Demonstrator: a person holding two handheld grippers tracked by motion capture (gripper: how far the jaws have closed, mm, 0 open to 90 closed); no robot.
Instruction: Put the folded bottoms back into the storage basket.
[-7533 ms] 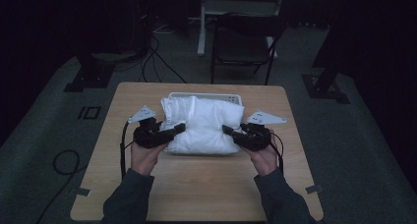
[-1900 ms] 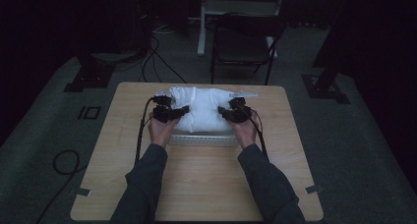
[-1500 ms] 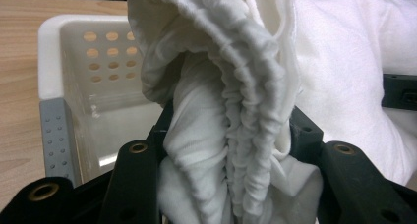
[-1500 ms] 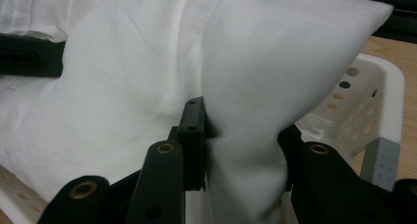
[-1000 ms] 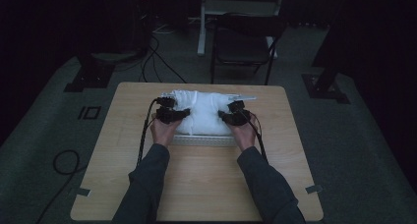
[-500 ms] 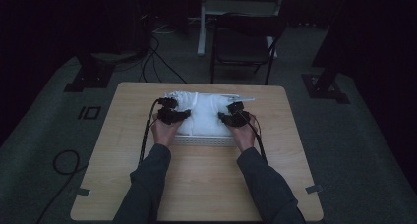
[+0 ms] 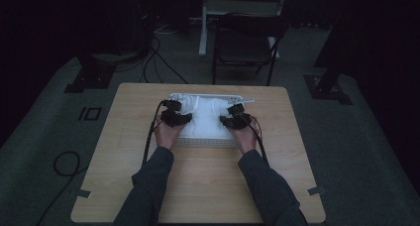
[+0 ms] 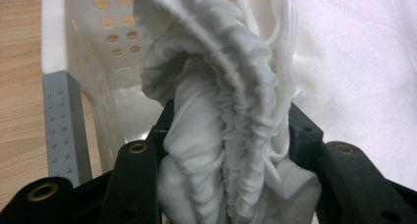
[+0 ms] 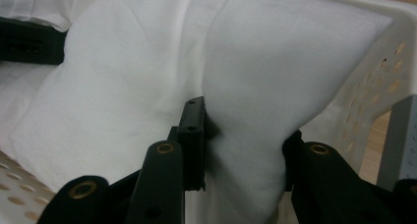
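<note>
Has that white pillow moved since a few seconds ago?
Yes. The white pillow went from the basket's near edge toward the table's far side, down into the basket.

A light wooden table (image 7: 208, 186) stands on grey carpet (image 7: 44, 151) in a dim room. Beyond it, a dark folding chair (image 7: 247, 42) and floor cables (image 7: 163, 62).

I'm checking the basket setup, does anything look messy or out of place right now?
Nothing damaged or spilled. The white cloth is bunched, not flat: the left gripper pinches a gathered, wrinkled edge inside the basket, and the right gripper clamps a thick fold by the far wall.
</note>
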